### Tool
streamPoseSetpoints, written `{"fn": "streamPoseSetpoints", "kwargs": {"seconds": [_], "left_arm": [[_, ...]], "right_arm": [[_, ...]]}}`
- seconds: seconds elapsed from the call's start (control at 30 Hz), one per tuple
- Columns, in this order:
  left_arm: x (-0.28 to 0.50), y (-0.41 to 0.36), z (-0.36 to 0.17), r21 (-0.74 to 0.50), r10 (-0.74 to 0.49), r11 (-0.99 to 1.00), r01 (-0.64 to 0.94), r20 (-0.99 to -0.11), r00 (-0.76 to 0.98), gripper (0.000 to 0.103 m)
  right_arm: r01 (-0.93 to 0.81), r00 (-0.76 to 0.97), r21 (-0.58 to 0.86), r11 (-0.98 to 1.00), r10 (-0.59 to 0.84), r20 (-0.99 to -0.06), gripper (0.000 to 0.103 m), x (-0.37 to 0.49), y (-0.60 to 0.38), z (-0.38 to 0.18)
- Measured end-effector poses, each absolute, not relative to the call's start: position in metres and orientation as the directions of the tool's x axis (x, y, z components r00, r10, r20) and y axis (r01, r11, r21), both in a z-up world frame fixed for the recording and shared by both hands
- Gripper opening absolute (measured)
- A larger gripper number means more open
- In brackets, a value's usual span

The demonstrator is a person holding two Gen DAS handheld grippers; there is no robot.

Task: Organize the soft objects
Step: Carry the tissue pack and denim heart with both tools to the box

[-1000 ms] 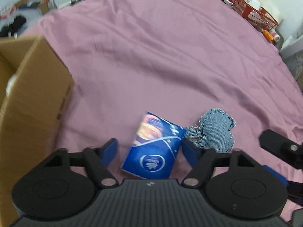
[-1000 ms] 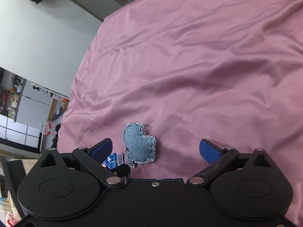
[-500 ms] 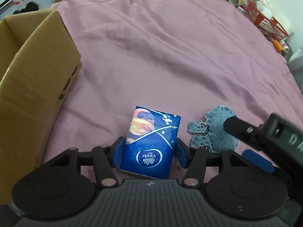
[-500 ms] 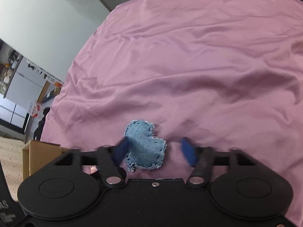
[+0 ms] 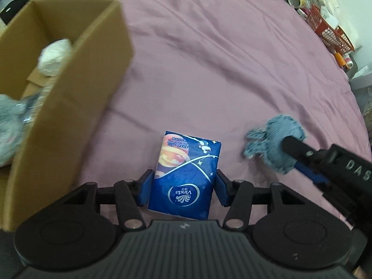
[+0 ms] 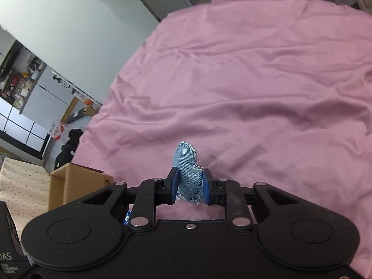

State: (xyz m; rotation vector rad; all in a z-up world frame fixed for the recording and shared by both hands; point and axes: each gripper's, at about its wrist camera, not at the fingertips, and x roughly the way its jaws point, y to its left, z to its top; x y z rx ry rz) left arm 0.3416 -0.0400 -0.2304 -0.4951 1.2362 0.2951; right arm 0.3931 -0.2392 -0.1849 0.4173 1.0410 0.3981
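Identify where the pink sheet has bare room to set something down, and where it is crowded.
Bare: the wide pink sheet beyond the tissue pack, between the cardboard box and the red basket.

Crowded: the near edge, where the left gripper grips the pack and the right gripper pinches the denim heart.

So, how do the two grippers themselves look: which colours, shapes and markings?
Both the left gripper and the right gripper are matte black, with two round discs, silver-pinned linkage arms and blue finger pads. White letters "DAS" mark the right one's side. No cables or sleeves show.
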Motion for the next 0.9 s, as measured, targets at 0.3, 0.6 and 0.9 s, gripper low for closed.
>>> {"fn": "streamPoseSetpoints", "kwargs": {"seconds": [0.3,0.6,0.9], "left_arm": [[0.313,-0.01,-0.178,-0.243,-0.037,0.853,-0.462,-0.911,0.41,0.054],[0.285,0.025,-0.123,-0.281,0.001,0.842,-0.46,-0.853,0.523,0.054],[0.272,0.081,-0.104,-0.28,0.057,0.811,-0.513,-0.836,0.546,0.054]], "right_arm": [[-0.205,0.491,0.519,0.83,0.546,-0.679,0.002,0.379,-0.22,-0.151],[-0.262,0.481,0.499,0.826,0.56,-0.674,0.003,0.366,-0.188,-0.14],[-0.218,0.469,0.314,0.924,0.382,-0.797,0.079,0.367,-0.164,-0.179]]}}
